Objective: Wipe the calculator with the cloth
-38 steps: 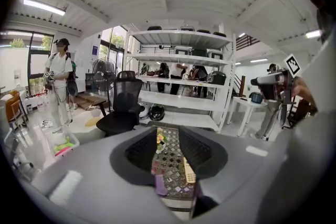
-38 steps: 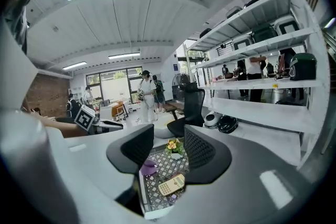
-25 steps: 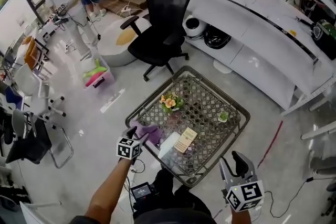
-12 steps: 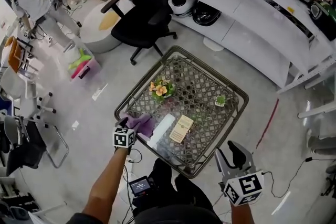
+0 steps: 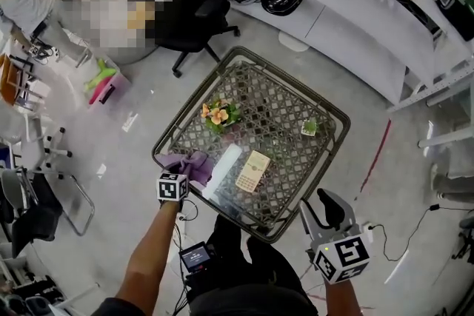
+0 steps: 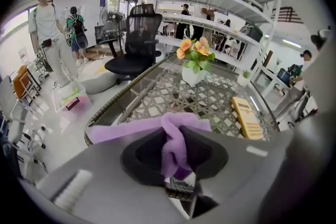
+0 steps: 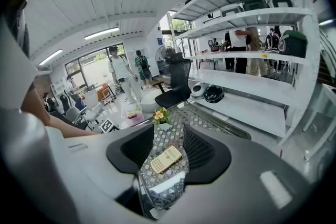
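A cream calculator (image 5: pixel 252 171) lies on the glass top of the wicker table (image 5: pixel 326 111), also in the left gripper view (image 6: pixel 247 117) and the right gripper view (image 7: pixel 166 159). A purple cloth (image 5: pixel 189 163) rests on the table's near left corner. My left gripper (image 5: pixel 180 174) is down on it. Its jaws are closing and a bunched fold of the cloth (image 6: pixel 176 134) is pinched between the pads. My right gripper (image 5: pixel 329 205) hovers off the table's near right edge. It is open with nothing between its jaws and points toward the calculator.
A pot of orange flowers (image 5: pixel 217 115) and a small green plant (image 5: pixel 309 127) stand on the table. A black office chair (image 5: pixel 196 4) and a white counter (image 5: pixel 348 18) lie beyond it. People stand at the far left. A small device (image 5: pixel 195 257) sits near my lap.
My left gripper came down onto the purple cloth and its jaws closed on a fold of it. My right gripper sank slightly. The head view shifted.
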`<state>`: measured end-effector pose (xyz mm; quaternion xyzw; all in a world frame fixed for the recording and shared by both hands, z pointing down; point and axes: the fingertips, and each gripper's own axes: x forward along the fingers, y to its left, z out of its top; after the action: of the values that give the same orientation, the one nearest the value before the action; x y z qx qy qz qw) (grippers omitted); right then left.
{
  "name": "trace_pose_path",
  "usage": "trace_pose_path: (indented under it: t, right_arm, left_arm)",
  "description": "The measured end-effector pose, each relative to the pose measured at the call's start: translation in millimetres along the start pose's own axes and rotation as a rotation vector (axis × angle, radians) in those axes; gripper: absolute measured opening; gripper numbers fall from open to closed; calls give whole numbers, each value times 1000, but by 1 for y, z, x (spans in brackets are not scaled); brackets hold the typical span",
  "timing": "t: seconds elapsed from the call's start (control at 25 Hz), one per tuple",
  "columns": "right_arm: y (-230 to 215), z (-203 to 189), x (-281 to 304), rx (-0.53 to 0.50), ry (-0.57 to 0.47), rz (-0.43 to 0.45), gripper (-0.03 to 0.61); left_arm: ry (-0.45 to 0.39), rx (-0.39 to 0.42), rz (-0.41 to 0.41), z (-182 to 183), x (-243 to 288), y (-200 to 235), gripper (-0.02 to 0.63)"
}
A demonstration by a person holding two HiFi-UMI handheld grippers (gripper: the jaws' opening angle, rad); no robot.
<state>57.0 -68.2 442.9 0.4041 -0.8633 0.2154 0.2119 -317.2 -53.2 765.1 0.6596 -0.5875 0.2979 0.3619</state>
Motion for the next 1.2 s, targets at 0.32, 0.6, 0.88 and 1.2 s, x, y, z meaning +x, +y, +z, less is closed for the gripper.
trace_pose_path:
  t: [0.32,0.6,0.88,1.2]
  right_arm:
    - [-7,-4,7,26,7,-15,166]
    - [-17,-12,5,54,6,-39,166]
    - [-35,-28,-4,89,14,-76,166]
    - [-62,-46,-23,134,19,-140,166]
  left_arm:
    - [-77,-7,-88,25,-6,-37,110]
    - [-150,6,-185,59,-6,-96,110]
    - [-153,23,-260,78,18,-153,110]
    - [-79,121,-302,79,57,-207,110]
